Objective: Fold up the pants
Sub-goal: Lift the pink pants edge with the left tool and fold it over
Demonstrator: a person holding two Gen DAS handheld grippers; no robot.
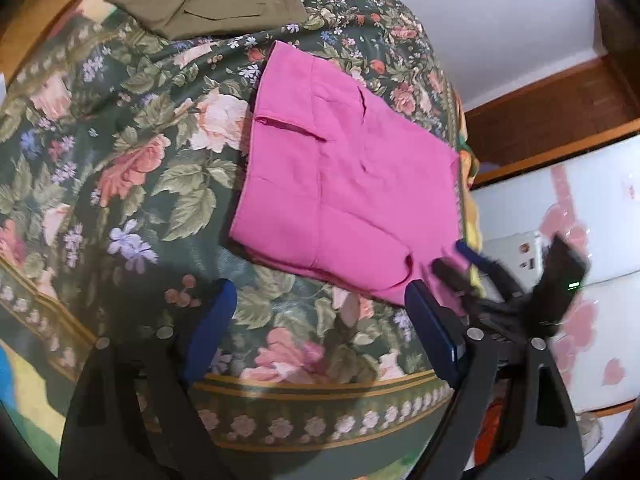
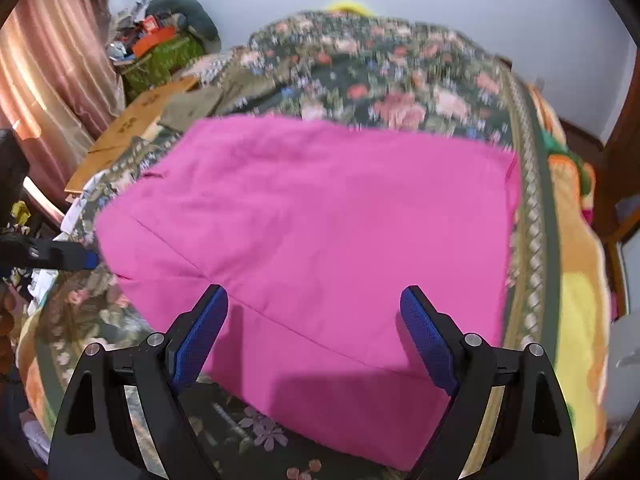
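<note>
Pink pants (image 1: 344, 184) lie folded into a flat block on a floral bedspread (image 1: 120, 152), close to the bed's right edge. My left gripper (image 1: 320, 296) is open above the bedspread just in front of the pants' near edge, with nothing between its blue pads. The right gripper (image 1: 472, 264) shows blurred at the pants' near right corner. In the right wrist view the pink pants (image 2: 312, 232) fill the middle. My right gripper (image 2: 314, 300) hangs open over their near part, holding nothing. The left gripper's fingertip (image 2: 86, 258) pokes in at the left.
Olive green folded pants (image 1: 208, 4) lie at the far end of the bedspread. A cardboard box (image 2: 132, 124) and a heap of clutter (image 2: 168, 36) stand beside the bed at the left. The bed edge (image 2: 560, 260) drops off right of the pink pants.
</note>
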